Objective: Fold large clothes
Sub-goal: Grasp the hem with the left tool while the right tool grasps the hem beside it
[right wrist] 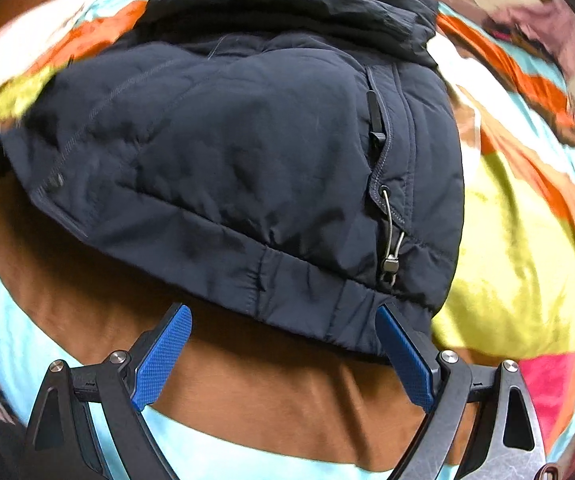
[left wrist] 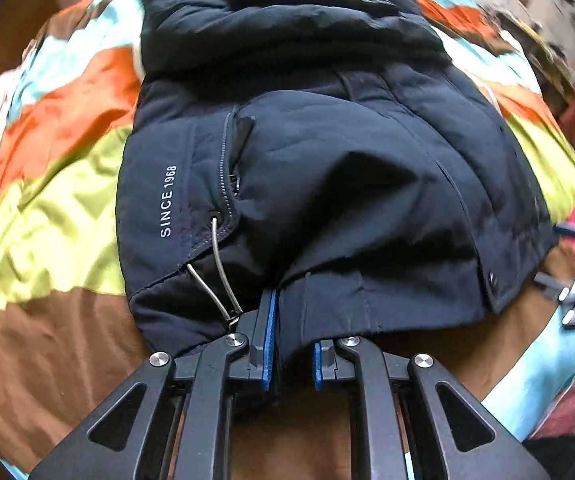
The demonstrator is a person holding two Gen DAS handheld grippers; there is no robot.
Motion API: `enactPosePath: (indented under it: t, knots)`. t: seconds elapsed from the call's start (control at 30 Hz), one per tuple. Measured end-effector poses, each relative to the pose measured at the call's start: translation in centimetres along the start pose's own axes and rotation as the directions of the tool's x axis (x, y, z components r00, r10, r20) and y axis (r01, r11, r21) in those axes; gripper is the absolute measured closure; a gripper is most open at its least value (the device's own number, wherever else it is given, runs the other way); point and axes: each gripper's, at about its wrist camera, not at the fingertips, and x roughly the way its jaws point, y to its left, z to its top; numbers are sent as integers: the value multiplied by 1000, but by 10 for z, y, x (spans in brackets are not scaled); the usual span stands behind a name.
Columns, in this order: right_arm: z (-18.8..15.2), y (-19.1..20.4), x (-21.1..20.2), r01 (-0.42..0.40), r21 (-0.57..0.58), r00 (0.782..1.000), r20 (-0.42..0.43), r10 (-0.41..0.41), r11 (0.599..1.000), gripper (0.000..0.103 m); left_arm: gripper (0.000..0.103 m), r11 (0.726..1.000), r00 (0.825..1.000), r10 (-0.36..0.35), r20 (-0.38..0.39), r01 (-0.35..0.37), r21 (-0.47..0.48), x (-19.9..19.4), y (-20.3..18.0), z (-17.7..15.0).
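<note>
My left gripper (left wrist: 293, 344) points steeply down, pads pinched nearly together, while my right gripper (right wrist: 283, 354) hangs wide apart.

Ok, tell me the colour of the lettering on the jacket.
White, reading SINCE 1968 on the dark navy jacket; clearest in the left wrist view.

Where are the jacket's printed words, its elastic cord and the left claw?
Printed words (left wrist: 168, 201), left wrist view: white lettering.
Elastic cord (left wrist: 218, 256), left wrist view: grey loop.
Left claw (left wrist: 295, 354), left wrist view: between pads, on hem.
</note>
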Motion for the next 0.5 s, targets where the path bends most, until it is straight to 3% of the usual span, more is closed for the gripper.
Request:
enactPosePath:
  t: [0.2, 0.37, 0.47, 0.5]
  knots:
    - [-9, 15, 27, 150, -165, 989, 16, -149, 975, 10, 91, 999, 1000, -21, -15, 20, -46, -2, 4, 8]
    - [-14, 16, 38, 226, -223, 972, 112, -205, 948, 12, 91, 1000, 1000, -8, -28, 8, -22, 0, 3, 2]
    - [-7, 8, 35, 226, -202, 972, 111, -207, 953, 53, 91, 1000, 1000, 1, -30, -1, 1, 5, 0, -1]
    - [-5, 6, 30, 216, -192, 973, 122, -195, 957, 59, 91, 1000, 1000, 2, -30, -2, 12, 6, -2, -1]
